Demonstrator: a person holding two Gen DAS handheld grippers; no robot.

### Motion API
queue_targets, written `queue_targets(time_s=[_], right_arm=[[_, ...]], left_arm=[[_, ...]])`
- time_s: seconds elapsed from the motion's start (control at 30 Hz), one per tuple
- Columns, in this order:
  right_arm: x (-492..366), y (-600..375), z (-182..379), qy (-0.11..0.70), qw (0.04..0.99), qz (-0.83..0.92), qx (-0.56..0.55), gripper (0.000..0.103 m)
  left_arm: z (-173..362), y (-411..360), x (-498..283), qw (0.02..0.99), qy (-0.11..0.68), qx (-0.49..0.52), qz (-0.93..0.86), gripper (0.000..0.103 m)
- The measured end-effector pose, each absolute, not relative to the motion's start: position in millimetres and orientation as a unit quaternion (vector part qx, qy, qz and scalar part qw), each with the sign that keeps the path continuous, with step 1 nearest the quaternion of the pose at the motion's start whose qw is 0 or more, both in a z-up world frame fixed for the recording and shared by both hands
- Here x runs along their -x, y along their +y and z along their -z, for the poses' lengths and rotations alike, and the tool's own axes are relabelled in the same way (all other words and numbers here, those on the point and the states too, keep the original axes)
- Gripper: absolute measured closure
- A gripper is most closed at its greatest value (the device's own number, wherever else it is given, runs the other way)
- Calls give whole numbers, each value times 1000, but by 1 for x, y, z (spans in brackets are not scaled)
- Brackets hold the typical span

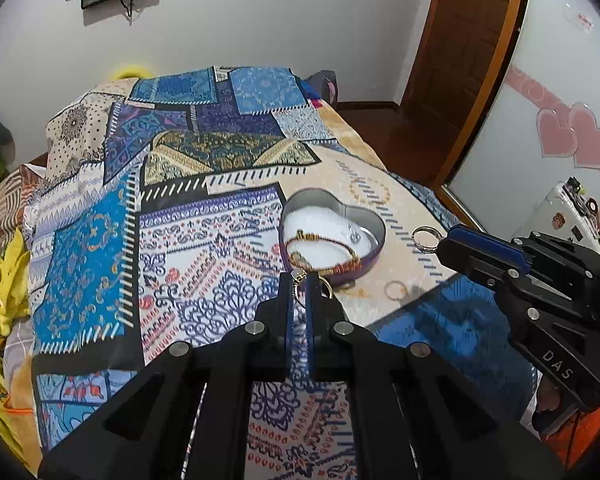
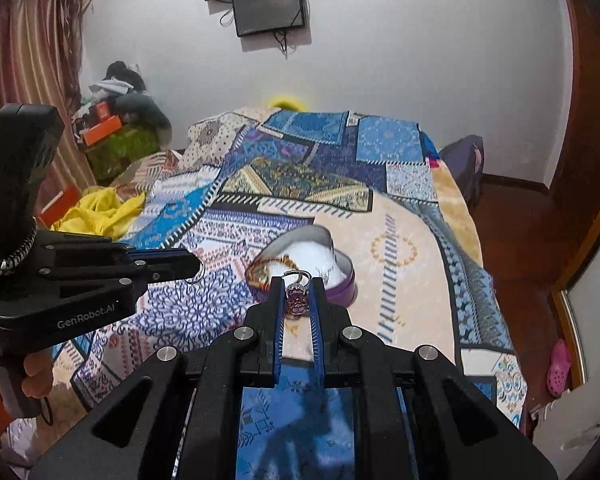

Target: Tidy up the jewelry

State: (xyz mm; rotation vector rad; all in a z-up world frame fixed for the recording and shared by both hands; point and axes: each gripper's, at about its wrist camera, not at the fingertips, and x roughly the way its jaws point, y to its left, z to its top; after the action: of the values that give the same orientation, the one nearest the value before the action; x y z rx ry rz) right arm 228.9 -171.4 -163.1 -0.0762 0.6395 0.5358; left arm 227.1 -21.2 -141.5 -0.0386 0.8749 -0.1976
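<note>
Rings, one gold (image 1: 327, 286) in the left gripper (image 1: 300, 280), one purple-stoned (image 2: 298, 300) in the right gripper (image 2: 298, 286), pinched above a heart-shaped tin (image 1: 374, 226).

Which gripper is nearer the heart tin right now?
Left, marginally. The left gripper hangs just short of the heart tin's near rim, holding a ring. The right gripper sits beside its right side, slightly farther.

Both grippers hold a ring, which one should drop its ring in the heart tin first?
Probably the left gripper. Its jaws, shut on a gold ring, sit at the rim of the heart tin. The right gripper holds its ring off to the tin's side.
</note>
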Motion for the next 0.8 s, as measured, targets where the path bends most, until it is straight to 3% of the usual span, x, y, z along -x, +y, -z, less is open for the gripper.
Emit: queue_targets(time_s=[0.53, 0.8], right_arm=[[-260, -170, 163, 308, 917, -253, 27, 92], [-280, -162, 176, 332, 904, -270, 22, 92]], left_arm=[[125, -23, -259, 911, 401, 16, 99, 99], [145, -26, -278, 899, 422, 24, 110, 99]])
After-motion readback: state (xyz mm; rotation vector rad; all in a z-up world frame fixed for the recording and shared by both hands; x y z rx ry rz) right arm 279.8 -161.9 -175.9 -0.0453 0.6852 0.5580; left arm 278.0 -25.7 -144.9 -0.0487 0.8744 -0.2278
